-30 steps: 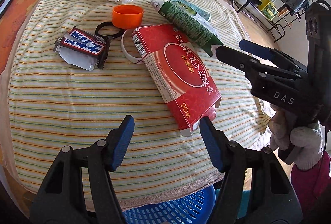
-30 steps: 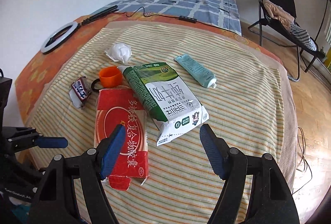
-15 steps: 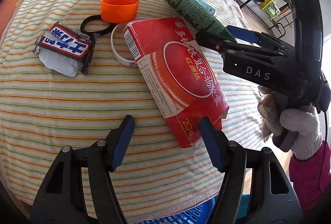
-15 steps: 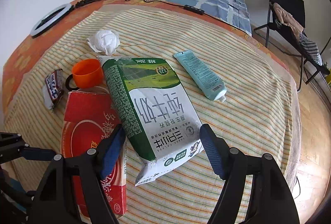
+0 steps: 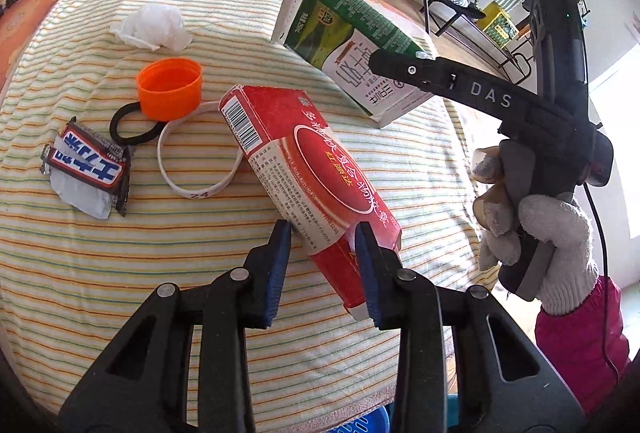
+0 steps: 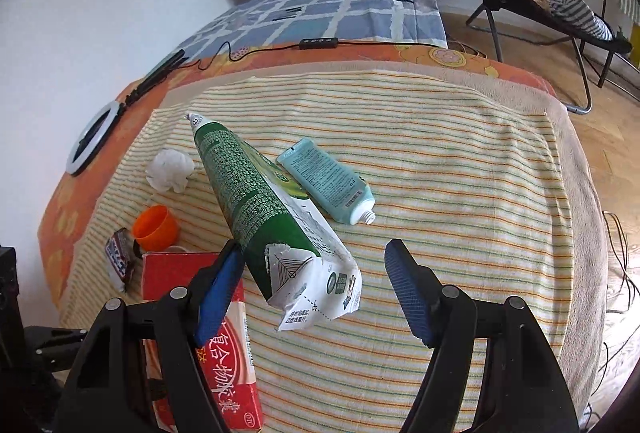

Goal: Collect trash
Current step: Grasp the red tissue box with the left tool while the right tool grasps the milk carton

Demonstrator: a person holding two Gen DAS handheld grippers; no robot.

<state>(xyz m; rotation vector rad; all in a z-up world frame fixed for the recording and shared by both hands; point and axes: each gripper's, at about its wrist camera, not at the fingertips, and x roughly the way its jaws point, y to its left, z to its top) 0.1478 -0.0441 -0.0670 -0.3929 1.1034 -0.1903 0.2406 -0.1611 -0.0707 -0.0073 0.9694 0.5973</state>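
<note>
The left claw [image 5: 322,265] has closed most of the way on the near end of the red box [image 5: 312,177], one pad on each long side; the box is tilted, its far end toward the orange cap [image 5: 169,89]. The right claw [image 6: 314,289] stands wide open, yet the milk carton [image 6: 264,217] rides tilted between its fingers, touching only the left pad; whether it is truly held I cannot tell, since the left view hides the contact.

Both look empty, so light. The box is thin card that will dent and can pivot when pinched at one end; a hold nearer its middle would steady it. The carton is glossy, soft and already crumpled at its opened end, so it may slip; take it across the flat faces.

Beyond the right claw lies a tube [image 6: 328,185], near the carton's far side. Left of the left claw are a wristband [image 5: 200,153], hair tie [image 5: 128,125], wrapper [image 5: 86,169] and tissue [image 5: 154,27]. The blanket [image 5: 120,273] edge and a blue basket [image 5: 360,423] sit just under the left claw, with open room there for the drop
</note>
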